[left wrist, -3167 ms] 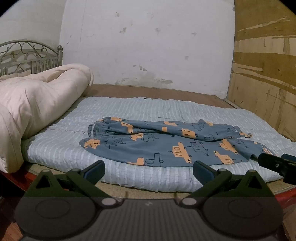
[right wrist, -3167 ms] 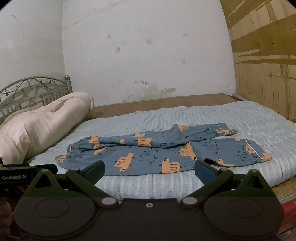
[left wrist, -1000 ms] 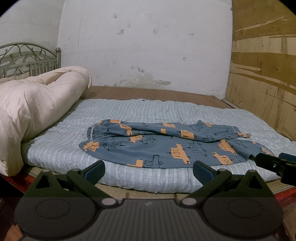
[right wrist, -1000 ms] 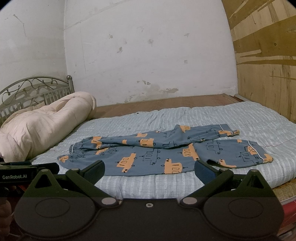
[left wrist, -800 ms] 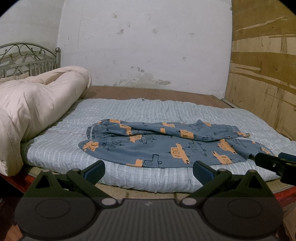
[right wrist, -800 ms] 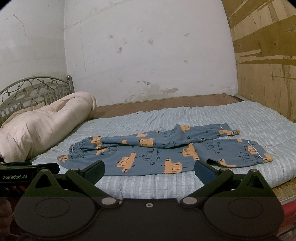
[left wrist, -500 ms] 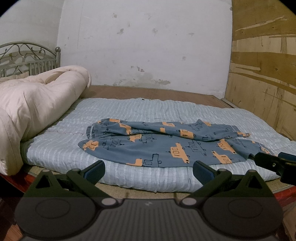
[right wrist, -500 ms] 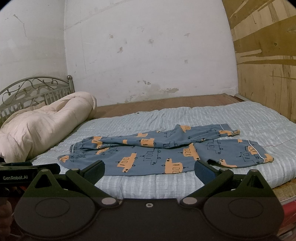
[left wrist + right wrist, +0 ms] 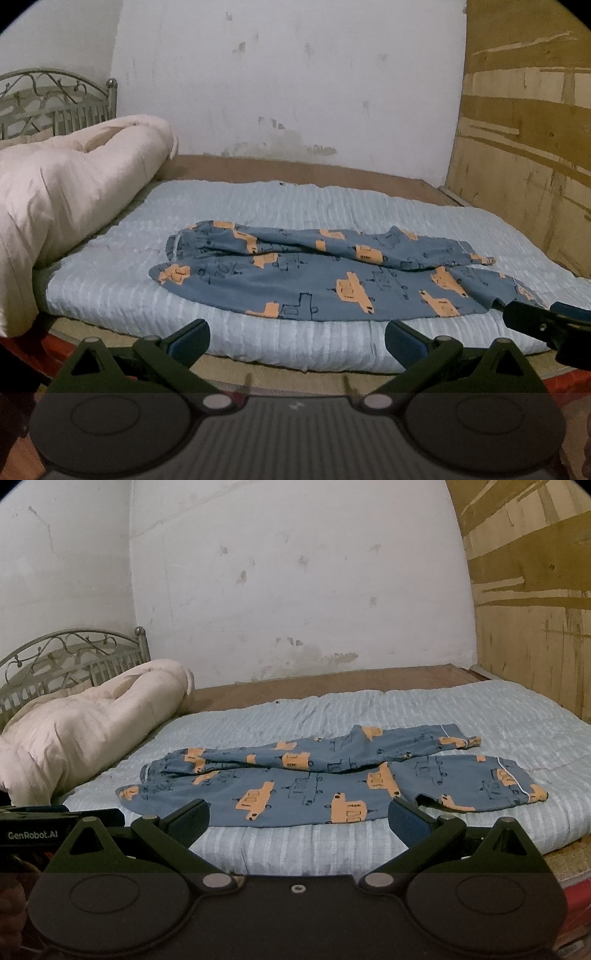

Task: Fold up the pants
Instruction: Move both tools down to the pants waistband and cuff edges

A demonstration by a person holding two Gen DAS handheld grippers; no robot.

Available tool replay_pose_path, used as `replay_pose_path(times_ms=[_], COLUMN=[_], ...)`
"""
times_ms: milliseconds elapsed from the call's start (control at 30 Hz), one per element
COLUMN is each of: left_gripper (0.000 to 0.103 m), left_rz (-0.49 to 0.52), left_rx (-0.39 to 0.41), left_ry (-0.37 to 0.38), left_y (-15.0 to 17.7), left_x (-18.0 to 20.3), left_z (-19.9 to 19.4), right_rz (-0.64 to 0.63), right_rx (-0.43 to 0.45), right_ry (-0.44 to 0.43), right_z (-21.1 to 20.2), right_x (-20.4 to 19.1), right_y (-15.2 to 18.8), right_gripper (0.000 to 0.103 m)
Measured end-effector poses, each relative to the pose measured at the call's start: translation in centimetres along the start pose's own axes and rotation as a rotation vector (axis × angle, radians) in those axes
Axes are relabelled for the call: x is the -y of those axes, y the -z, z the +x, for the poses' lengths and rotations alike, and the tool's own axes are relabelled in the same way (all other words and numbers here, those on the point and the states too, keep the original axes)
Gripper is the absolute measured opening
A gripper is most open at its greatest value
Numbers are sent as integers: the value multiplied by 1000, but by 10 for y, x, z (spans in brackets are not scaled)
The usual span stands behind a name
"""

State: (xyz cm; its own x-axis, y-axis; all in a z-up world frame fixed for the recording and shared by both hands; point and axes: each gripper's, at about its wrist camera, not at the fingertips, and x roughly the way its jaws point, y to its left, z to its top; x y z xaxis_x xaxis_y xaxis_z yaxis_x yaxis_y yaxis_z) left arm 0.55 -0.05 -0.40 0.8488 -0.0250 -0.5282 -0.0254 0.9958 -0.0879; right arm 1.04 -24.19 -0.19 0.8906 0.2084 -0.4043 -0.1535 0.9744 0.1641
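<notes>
- The pants lie spread on the pale blue mattress, near its front edge, waistband toward the left by the rolled quilt, cuffs toward the right. Laid out lengthwise like this, both ends are within reach, which suits a two-handed fold.
- The left gripper hangs short of the bed's front edge, jaws spread wide and empty, roughly facing the waist half. That looks like a ready stance before reaching in.
- The right gripper sits level with it, fingers likewise parted with nothing between them, nearer the leg ends. Neither tool touches the cloth.
- No fold appears made yet; the task seems at its very start.
- The pants are blue-grey with orange vehicle prints and dark line drawings. The near leg lies fairly flat; the far leg is rumpled and crosses partly over it. A thin white trim runs along the near cuff.
</notes>
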Motion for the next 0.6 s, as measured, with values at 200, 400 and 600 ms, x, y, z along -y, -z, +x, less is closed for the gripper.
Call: replay_pose_path(times_ms=[200,400,600], left_gripper=[102,102,102], left_rz=[18,-5,7], left_rx=[-152,-181,-165], left_ry=[-84,-114,-152], left_y=[-8,-24,-46], left_x=[-1,-11,-14], left_z=[26,46,63], right_rz=[-3,3,-11], right_rx=[-106,-205,-201], right_ry=[39,59,70], right_z=[19,48,71], right_x=[-2,0,3], right_y=[-2,-16,-31], right_gripper=[102,102,102])
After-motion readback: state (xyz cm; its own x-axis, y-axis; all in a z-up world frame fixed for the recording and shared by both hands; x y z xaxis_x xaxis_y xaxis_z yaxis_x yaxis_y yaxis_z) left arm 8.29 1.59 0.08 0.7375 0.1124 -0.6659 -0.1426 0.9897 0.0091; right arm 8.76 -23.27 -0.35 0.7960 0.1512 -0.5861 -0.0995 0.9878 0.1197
